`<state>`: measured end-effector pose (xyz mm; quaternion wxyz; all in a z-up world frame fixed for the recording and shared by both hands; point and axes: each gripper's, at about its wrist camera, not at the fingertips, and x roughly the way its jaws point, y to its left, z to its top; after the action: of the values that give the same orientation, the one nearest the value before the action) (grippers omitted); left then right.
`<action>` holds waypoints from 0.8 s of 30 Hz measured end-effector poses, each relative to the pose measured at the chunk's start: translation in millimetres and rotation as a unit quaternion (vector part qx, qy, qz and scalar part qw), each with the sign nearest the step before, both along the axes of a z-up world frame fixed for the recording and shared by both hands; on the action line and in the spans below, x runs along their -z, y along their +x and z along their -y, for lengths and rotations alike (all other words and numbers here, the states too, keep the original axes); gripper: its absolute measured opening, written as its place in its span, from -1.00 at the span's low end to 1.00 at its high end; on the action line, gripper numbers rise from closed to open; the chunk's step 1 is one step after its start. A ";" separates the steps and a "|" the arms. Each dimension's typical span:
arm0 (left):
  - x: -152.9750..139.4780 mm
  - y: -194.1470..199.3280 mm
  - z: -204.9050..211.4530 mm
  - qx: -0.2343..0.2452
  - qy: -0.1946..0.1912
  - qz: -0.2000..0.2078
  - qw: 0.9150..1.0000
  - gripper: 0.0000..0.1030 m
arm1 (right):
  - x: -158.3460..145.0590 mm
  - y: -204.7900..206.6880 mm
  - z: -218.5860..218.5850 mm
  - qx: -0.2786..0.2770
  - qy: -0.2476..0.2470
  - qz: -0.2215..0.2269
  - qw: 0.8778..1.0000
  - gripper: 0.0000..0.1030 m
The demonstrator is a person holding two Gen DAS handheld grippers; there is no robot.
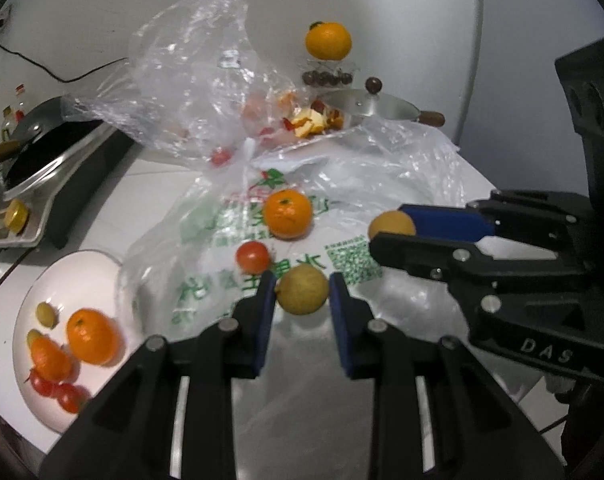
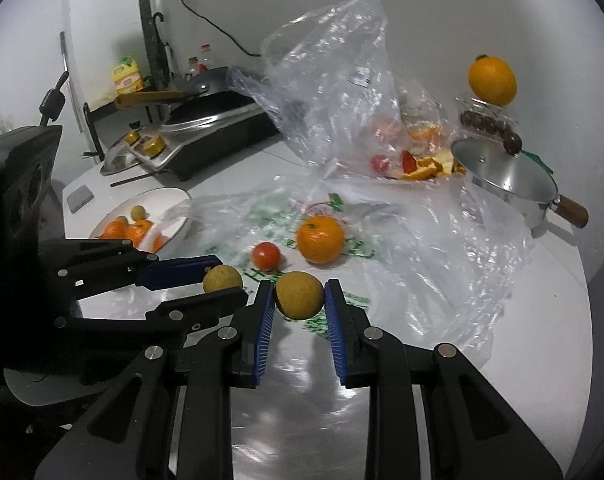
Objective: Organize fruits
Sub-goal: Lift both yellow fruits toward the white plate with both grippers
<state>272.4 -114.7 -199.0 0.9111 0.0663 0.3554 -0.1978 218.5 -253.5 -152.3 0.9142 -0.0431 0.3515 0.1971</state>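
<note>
Left gripper [image 1: 302,300]: blue pads clamp a yellow-green fruit [image 1: 302,289], stem nub pointing left.
Right gripper [image 2: 299,300]: grips a round tan fruit [image 2: 300,295].
Around: tomato [image 1: 253,257] and orange [image 1: 287,214] lie just beyond on the printed bag [image 1: 222,240]; plate [image 1: 82,264] to the left.

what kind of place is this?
Likely a home kitchen counter: an induction cooker with a pan, a lidded pot, an oil bottle, and fruit on a plate.

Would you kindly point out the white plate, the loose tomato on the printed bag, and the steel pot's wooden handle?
white plate [image 1: 58,276], left wrist view, on its bare upper inside.
loose tomato [image 2: 265,255], right wrist view, on the middle of its red skin.
wooden handle [image 2: 573,210], right wrist view, on the brown grip's middle.
</note>
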 end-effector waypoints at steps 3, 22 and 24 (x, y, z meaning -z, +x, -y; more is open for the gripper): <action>-2.9 -8.0 -12.0 -0.009 -0.004 0.005 1.000 -0.46 | -3.4 -5.0 -11.2 -0.007 -0.005 0.004 1.000 -0.47; -3.5 -44.6 -96.8 -0.084 -0.010 0.021 0.996 -0.46 | -13.0 -26.1 -71.2 -0.049 -0.032 0.018 0.998 -0.46; -2.2 -45.9 -103.1 -0.091 -0.009 0.022 0.996 -0.46 | -12.3 -26.9 -77.3 -0.054 -0.035 0.017 0.998 -0.46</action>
<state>226.5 -11.6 -196.8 0.9336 0.0301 0.3380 -0.1153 191.6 -176.2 -140.0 0.9063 -0.0969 0.3392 0.2327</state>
